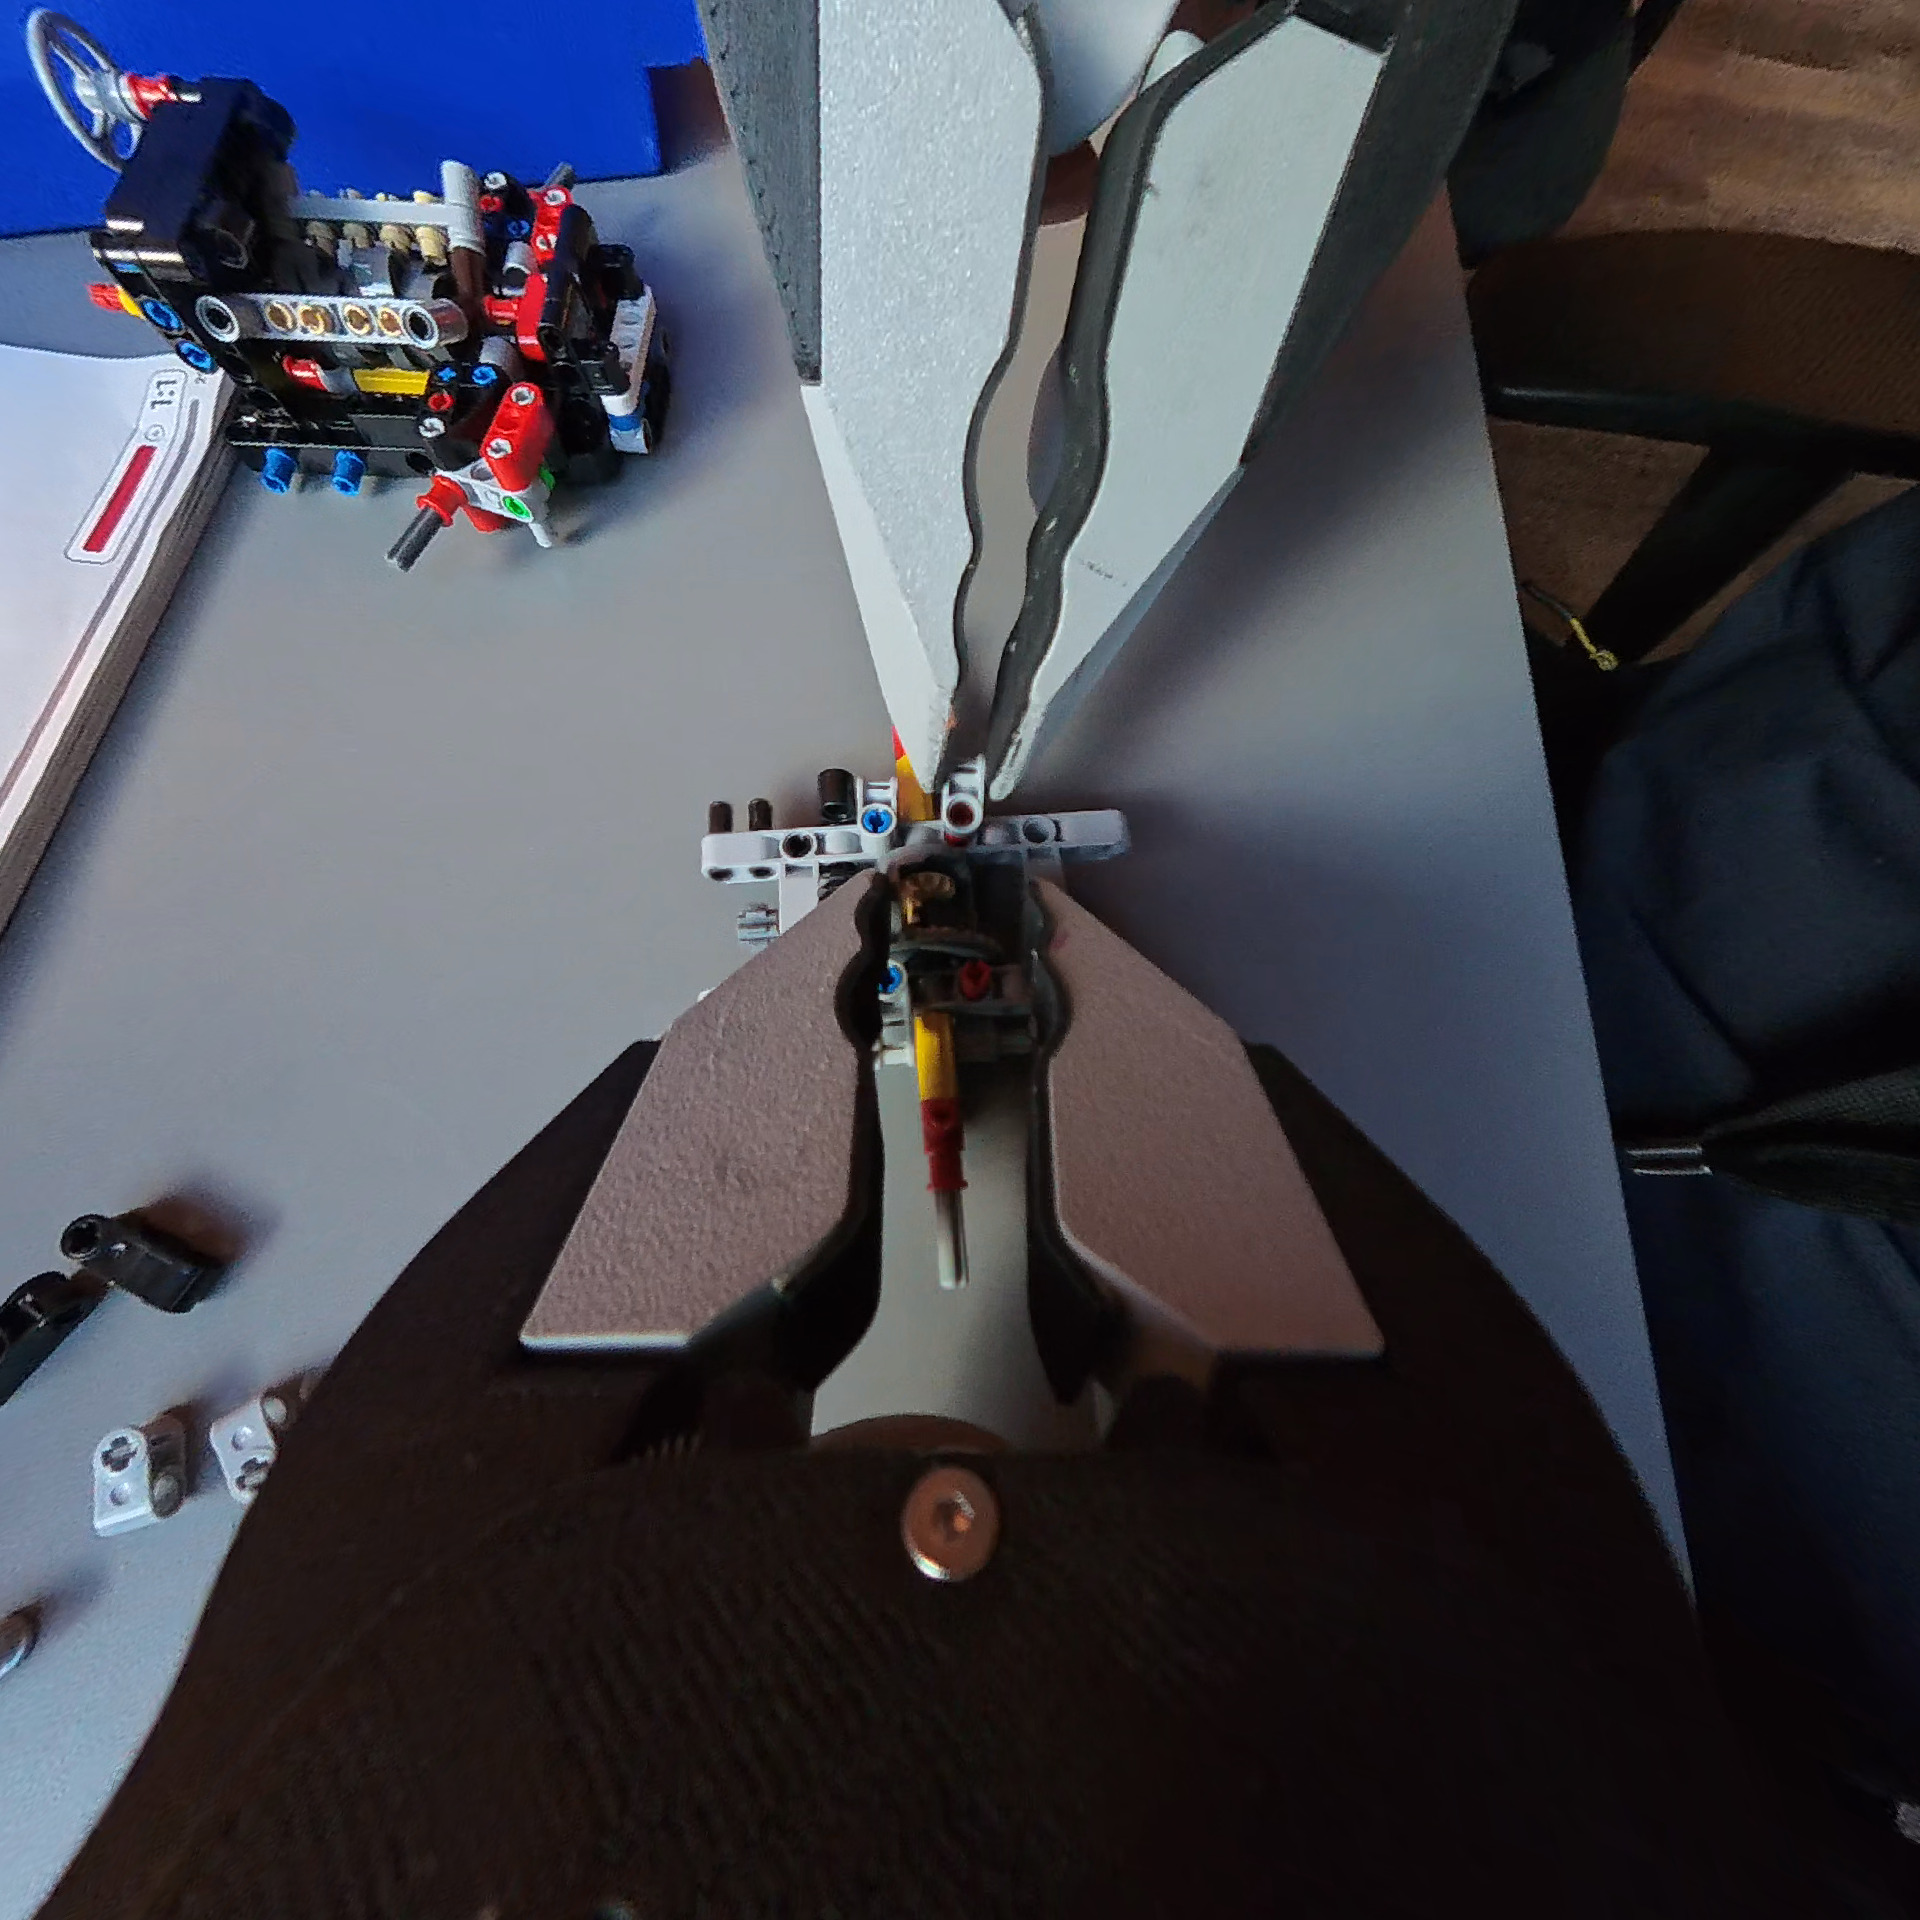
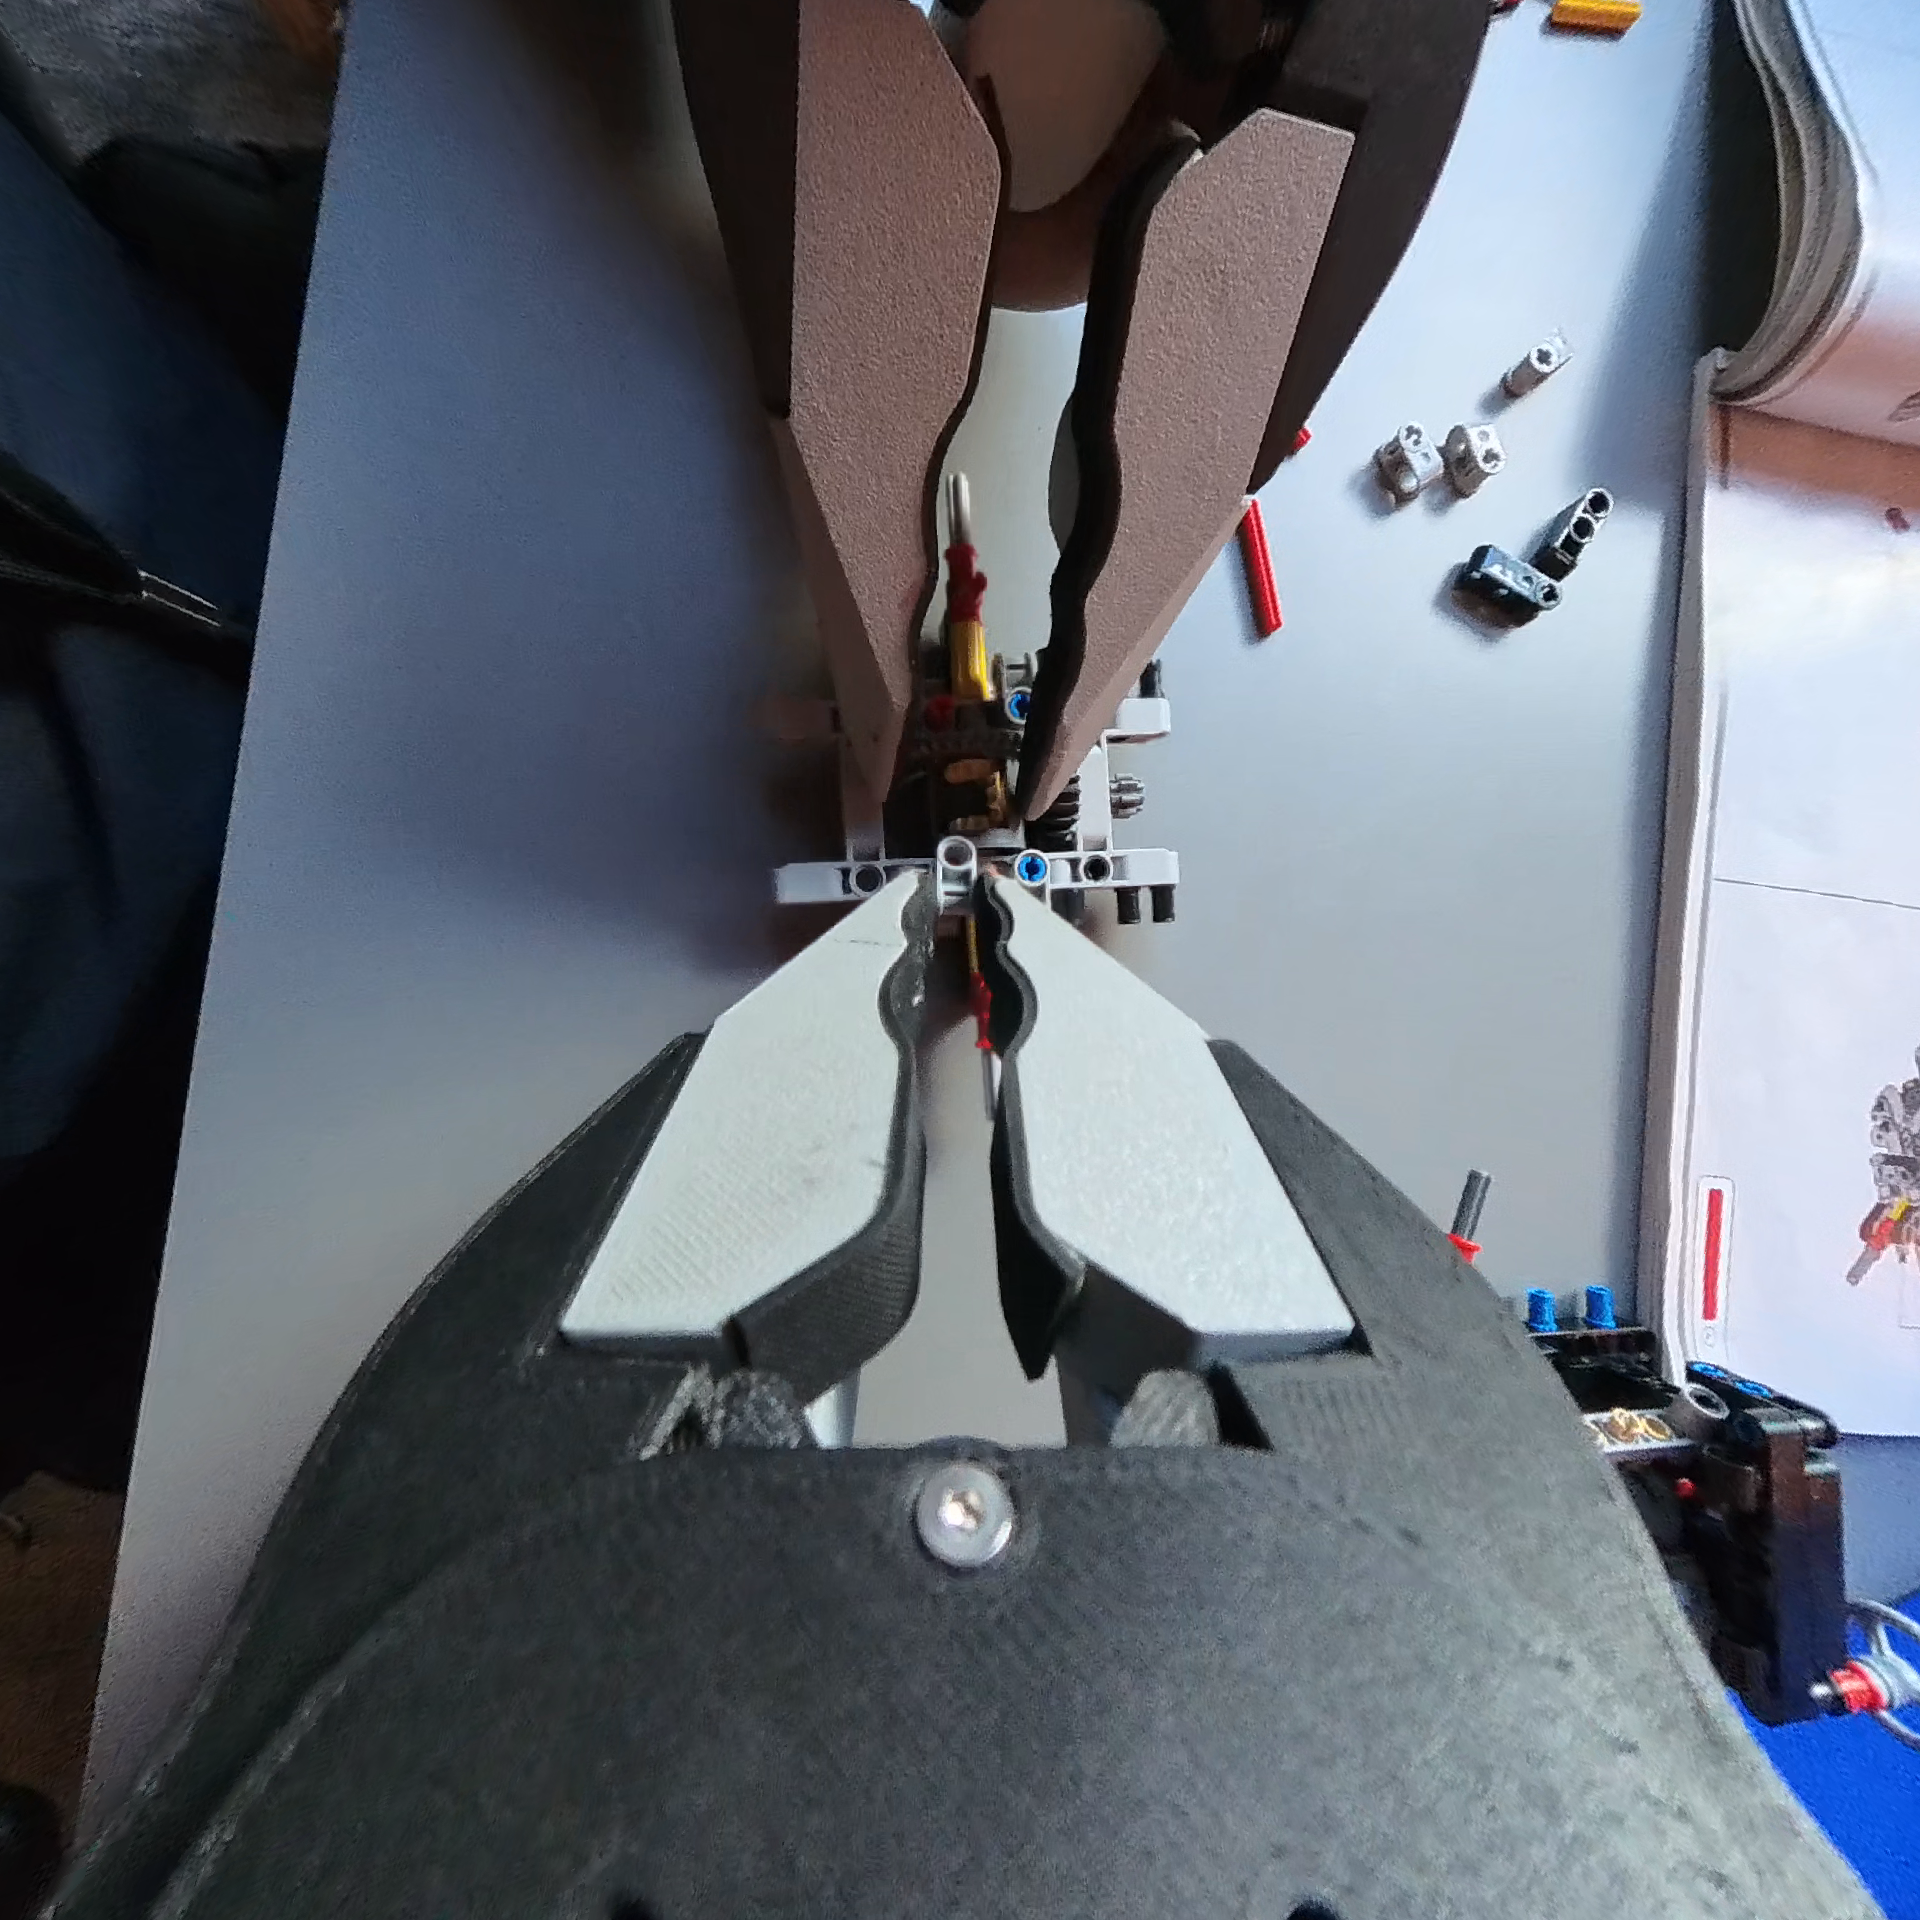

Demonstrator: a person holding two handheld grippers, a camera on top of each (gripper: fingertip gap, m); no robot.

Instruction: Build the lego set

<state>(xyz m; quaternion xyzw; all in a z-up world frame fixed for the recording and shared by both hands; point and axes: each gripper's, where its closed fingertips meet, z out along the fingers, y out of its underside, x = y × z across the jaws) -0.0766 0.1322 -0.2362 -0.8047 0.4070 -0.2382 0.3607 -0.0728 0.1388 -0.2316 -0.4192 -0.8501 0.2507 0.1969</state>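
Note:
A small grey Technic assembly [image 1: 914,836] with a yellow and red axle stands on the grey table [image 1: 468,831]. My left gripper [image 1: 956,904], with brown fingers, is shut on its dark middle section, one pad pressing on each side. My right gripper [image 2: 951,891], with grey fingers, faces it from the other side. It is shut on a small light grey connector [image 2: 956,860] at the assembly's cross beam [image 2: 1122,864]. In the left wrist view the right gripper [image 1: 971,777] pinches that connector [image 1: 964,808] from the far side. The left gripper [image 2: 956,816] shows at the top of the right wrist view.
A larger black, red and grey model [image 1: 384,312] stands at the far left beside an open instruction booklet [image 1: 73,540]. Loose black [image 1: 135,1257] and grey [image 1: 140,1475] parts lie at the near left. A red axle [image 2: 1262,571] lies nearby. The table edge [image 1: 1538,727] and a dark bag [image 1: 1766,935] are to the right. Less than 4 cm separates the two grippers' tips.

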